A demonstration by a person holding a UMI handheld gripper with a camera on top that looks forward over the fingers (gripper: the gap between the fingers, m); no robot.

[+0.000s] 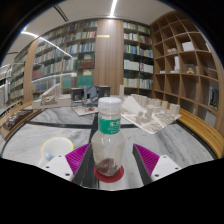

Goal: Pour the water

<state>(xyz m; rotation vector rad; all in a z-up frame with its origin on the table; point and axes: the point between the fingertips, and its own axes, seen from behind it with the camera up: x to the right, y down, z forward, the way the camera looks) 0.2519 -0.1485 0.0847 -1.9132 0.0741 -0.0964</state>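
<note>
the gripper (pixel 108 160) is held level and pointed forward over a pale marbled table (pixel 185 140). a clear plastic water bottle with a white cap and green label (pixel 108 135) is seen upright between the two magenta pads (pixel 150 158), which lie at its lower sides; whether they press on it cannot be told. a white cup (pixel 56 148) stands just beside the bottle at nine o'clock. crumpled white paper (pixel 150 118) lies at two o'clock. tall bookshelves (pixel 90 55) fill the room at twelve o'clock.

The hand-held gripper (pixel 108 163) clamps a clear water bottle (pixel 108 140), white-capped, upright above the worktop (pixel 180 140), beside a white cup (pixel 57 150).
</note>
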